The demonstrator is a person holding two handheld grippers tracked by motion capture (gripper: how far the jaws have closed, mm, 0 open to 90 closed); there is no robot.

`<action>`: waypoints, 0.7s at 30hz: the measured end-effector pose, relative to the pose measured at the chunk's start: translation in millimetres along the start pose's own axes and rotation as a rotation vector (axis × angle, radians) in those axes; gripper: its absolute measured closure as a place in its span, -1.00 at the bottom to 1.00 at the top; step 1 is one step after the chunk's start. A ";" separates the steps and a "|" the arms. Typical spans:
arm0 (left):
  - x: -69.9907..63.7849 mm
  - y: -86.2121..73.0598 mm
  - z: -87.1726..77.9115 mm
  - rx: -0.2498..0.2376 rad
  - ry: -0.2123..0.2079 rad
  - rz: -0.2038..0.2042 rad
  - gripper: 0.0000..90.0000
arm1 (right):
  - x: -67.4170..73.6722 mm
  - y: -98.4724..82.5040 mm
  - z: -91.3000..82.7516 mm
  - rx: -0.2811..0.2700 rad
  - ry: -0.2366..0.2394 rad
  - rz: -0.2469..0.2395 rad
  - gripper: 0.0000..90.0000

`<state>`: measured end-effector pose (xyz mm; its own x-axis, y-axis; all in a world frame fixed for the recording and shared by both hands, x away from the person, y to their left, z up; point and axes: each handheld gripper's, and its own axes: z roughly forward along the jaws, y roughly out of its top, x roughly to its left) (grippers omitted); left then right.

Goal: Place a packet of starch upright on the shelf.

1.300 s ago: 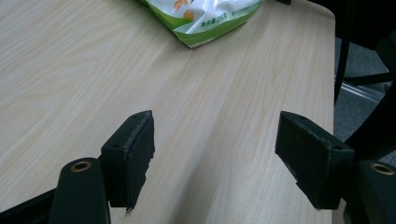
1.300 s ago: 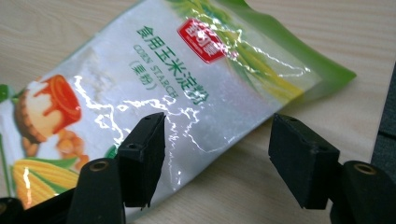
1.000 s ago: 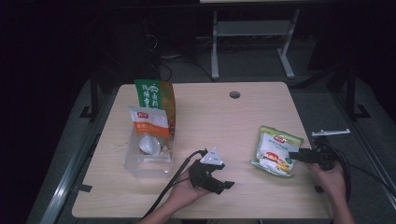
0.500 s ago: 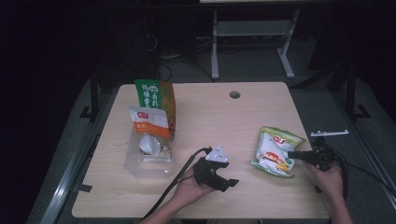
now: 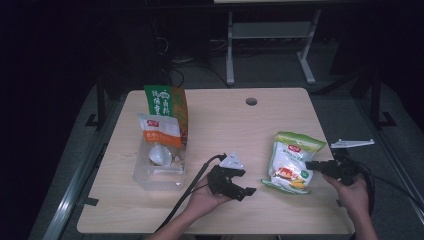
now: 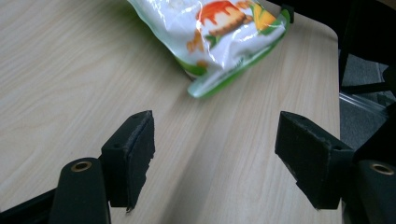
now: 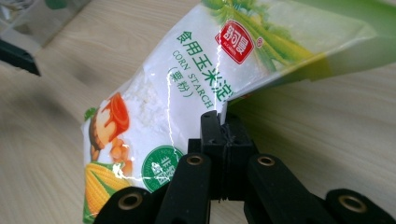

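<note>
Right gripper (image 7: 223, 122) pinches corn starch bag (image 7: 187, 88) side edge; bare table (image 5: 225, 120) beyond.

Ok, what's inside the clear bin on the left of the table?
In the clear bin an orange-and-white packet stands upright with a tall green-and-orange bag behind it, and something whitish lies at the packet's foot. The packet covers the bag's lower part and the bin's floor behind.

This looked like a lab or recording studio rather than a home. A plain light-wood desk (image 5: 220, 125) with a cable grommet hole (image 5: 251, 101) stood alone on a grey floor (image 5: 350, 100), its surroundings kept dark. Behind it were a white metal stand (image 5: 270, 45) and loose cables (image 5: 180, 65). Groceries were laid out on the desk like props, some in a clear plastic bin (image 5: 157, 172).
</note>
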<state>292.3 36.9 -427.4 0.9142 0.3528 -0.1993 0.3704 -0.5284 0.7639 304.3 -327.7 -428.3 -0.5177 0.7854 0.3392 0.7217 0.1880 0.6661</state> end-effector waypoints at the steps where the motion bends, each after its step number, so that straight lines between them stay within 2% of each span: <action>1: 0.6 1.2 0.6 0.004 0.000 0.001 -0.37 | 2.9 0.8 -1.2 -0.005 0.003 -0.012 0.98; 8: 3.6 9.0 12.2 -0.007 -0.010 -0.010 -0.38 | 23.8 5.0 -12.7 -0.056 0.037 -0.100 0.98; 9: 3.9 10.4 14.1 -0.007 -0.010 -0.012 -0.41 | 29.7 5.8 -15.2 -0.066 0.042 -0.127 0.98; 10: 4.7 11.6 16.1 -0.010 -0.013 -0.014 -0.41 | 29.7 5.8 -15.2 -0.066 0.042 -0.127 0.98; 11: 5.5 12.9 17.8 -0.012 -0.016 -0.018 -0.42 | 35.0 6.3 -16.8 -0.072 0.049 -0.152 0.98; 12: 6.1 14.2 19.9 -0.015 -0.016 -0.022 -0.42 | 35.0 6.3 -16.8 -0.072 0.049 -0.152 0.98; 17: 10.5 19.5 31.7 -0.021 -0.035 -0.042 -0.45 | 46.2 4.8 -20.7 -0.087 0.076 -0.234 0.98; 21: 15.5 22.2 39.7 -0.024 -0.061 -0.072 -0.45 | 48.3 3.3 -22.0 -0.083 0.095 -0.250 0.97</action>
<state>321.3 0.0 -437.9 0.8940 0.3412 -0.2904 0.4320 -0.4844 0.7608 271.6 -302.1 -395.1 -0.7184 0.6613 0.2159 0.5281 0.3165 0.7880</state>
